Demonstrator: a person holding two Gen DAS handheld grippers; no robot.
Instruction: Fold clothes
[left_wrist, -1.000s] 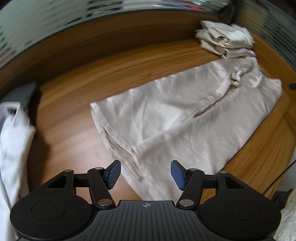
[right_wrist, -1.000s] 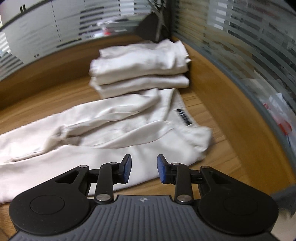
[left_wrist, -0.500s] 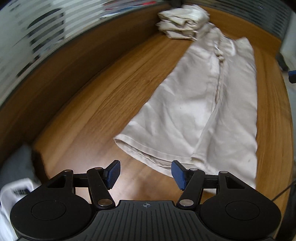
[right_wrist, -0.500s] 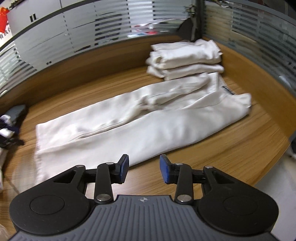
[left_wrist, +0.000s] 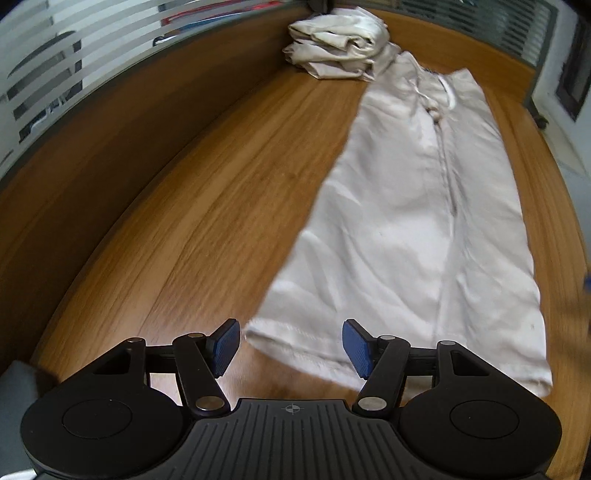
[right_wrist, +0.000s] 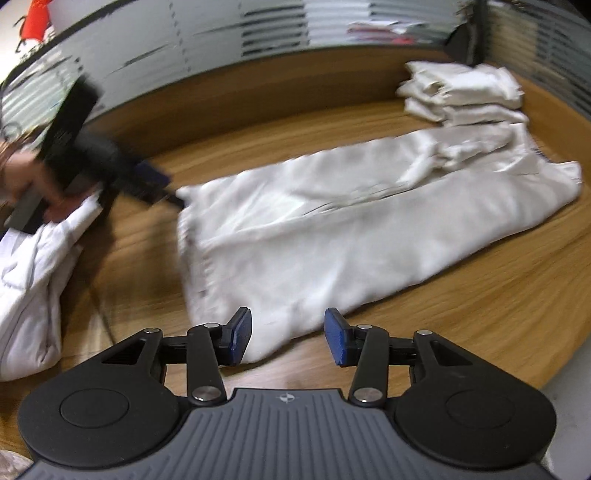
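Note:
Cream trousers (left_wrist: 413, 229) lie flat and lengthwise on the wooden table (left_wrist: 207, 229), with the waist at the far end. My left gripper (left_wrist: 291, 347) is open just over the far hem corner, and the hem edge shows between its blue pads without being pinched. In the right wrist view the trousers (right_wrist: 351, 229) run from left to right. My right gripper (right_wrist: 288, 339) hovers at the near hem corner with its jaws opening; the cloth lies under the gap, not gripped. The left gripper (right_wrist: 162, 188) appears there as a dark blur at the other hem corner.
A stack of folded cream garments (left_wrist: 336, 48) sits at the far end by the waist, also seen as the folded stack (right_wrist: 461, 92). A heap of white clothing (right_wrist: 33, 266) lies left of the hem. A raised wooden ledge (left_wrist: 110, 147) and frosted glass border the table. The table edge (right_wrist: 554, 332) is on the right.
My right gripper swept from the waist end to the hem end of the trousers, and its jaws widened. My left gripper rolled and shifted onto the far hem corner.

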